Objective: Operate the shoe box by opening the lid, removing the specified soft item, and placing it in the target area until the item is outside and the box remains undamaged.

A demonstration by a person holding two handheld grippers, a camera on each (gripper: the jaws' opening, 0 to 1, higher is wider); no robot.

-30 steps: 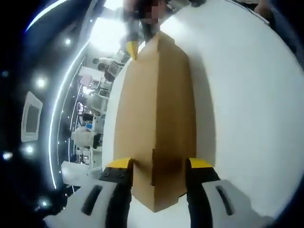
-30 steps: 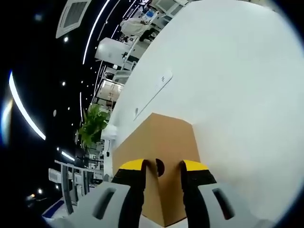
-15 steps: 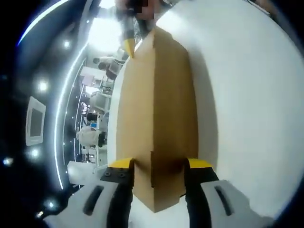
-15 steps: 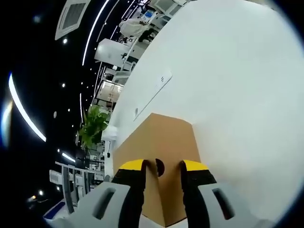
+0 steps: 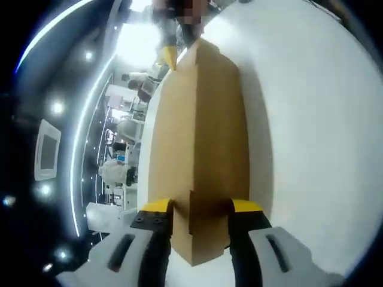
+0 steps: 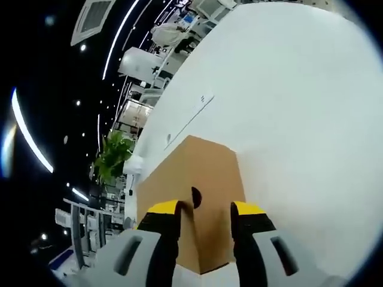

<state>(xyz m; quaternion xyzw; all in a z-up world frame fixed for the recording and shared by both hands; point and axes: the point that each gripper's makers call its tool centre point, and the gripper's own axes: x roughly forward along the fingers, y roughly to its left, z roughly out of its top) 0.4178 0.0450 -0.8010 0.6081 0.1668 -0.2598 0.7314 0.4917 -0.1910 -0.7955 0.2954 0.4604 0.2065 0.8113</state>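
Yellow-tipped left gripper (image 5: 200, 208) clamps one end of the brown shoe box (image 5: 200, 131); right gripper (image 6: 203, 209) straddles the opposite end, jaws against its sides, near a round hole (image 6: 195, 198). Box rests on white table (image 6: 299, 119), lid down.

Your left tool (image 5: 200, 210) covers the near corners of the shoe box (image 5: 200, 143), so you cannot tell whether its fingers press the cardboard or only flank it. The box's far end, ahead of that tool, is blurred, and the yellow tip (image 5: 170, 58) there is too smeared to read. The box is closed, so its contents are hidden. Your right tool (image 6: 203, 213) hides the near edge of the box beside the round hole (image 6: 195, 198). The desk (image 6: 299, 119) runs out past the picture's edge.
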